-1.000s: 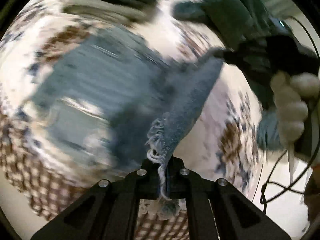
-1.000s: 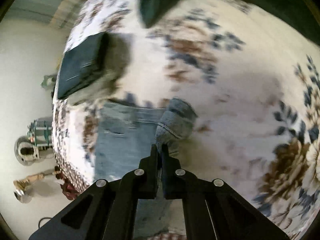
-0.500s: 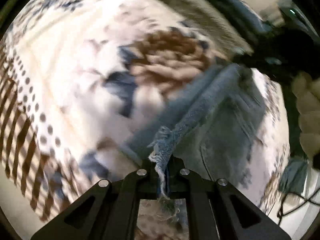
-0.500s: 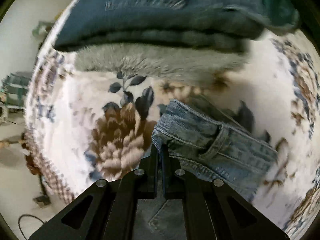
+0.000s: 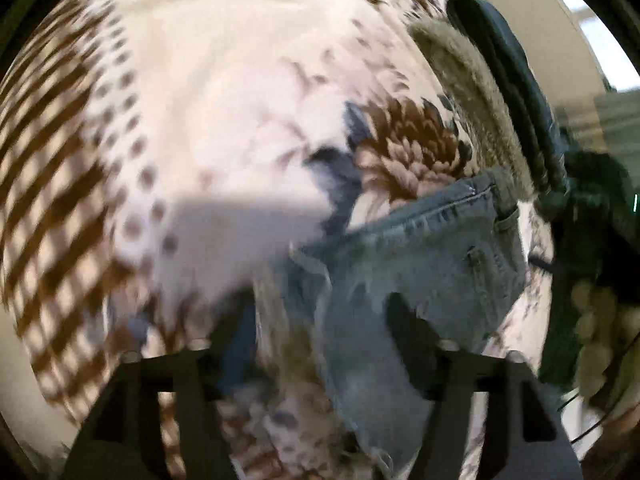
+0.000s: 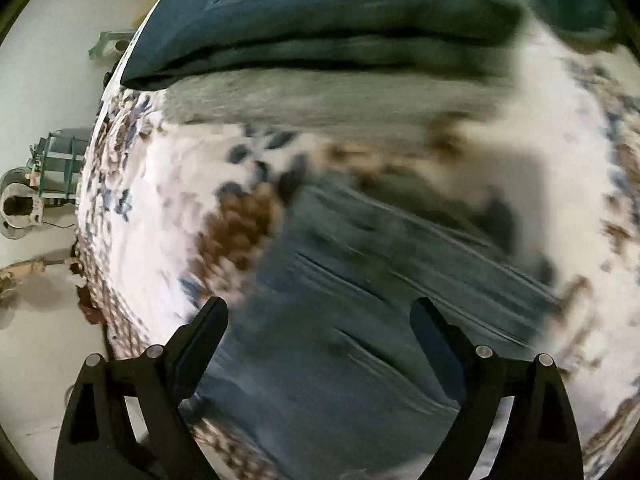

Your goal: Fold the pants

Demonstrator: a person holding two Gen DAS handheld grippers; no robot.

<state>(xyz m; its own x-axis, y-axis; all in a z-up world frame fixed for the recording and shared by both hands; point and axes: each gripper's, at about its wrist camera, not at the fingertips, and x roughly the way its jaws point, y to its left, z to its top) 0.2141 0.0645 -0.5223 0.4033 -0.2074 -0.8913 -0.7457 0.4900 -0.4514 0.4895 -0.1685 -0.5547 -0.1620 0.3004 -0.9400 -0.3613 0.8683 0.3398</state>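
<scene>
Light blue jeans lie folded on a floral bedspread, their frayed hem near the bottom of the left wrist view. My left gripper is open and empty just above the jeans' near edge. In the right wrist view the jeans are blurred and fill the lower middle. My right gripper is open and empty above them. The right hand and its gripper show at the right edge of the left wrist view.
A stack of folded dark jeans on a grey fuzzy cloth lies just beyond the jeans; it also shows in the left wrist view. The bed's edge and floor with small objects are at the left.
Both grippers have let go of the jeans and opened. The jeans now lie flat on the bedspread. Both views are blurred by motion.
</scene>
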